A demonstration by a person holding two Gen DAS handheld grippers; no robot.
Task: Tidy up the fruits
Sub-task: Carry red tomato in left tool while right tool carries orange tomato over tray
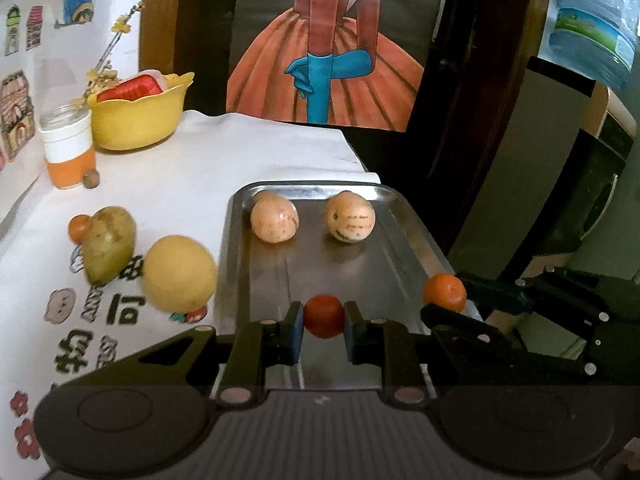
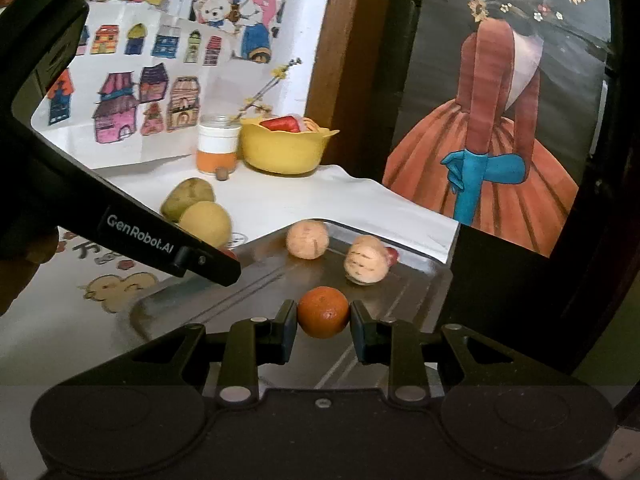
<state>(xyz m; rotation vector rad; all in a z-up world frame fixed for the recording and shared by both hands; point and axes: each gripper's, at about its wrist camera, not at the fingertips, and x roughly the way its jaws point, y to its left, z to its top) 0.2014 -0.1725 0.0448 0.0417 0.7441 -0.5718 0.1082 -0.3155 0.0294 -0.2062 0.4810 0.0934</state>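
Over tray [image 1: 412,236], both grippers fruit-laden

Orange mandarin [image 2: 323,312], silver tray [image 1: 416,232], yellow bowl [image 1: 136,120], tan striped fruit [image 1: 350,218]

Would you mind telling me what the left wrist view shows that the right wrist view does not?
Only the left wrist view shows the left hand-held gripper shut on the red-orange fruit, a small orange fruit behind the green fruit, and a water bottle.

Only the right wrist view shows the house drawings.

Both show the metal tray, two tan fruits, the yellow bowl, and the right hand-held gripper shut on the orange.
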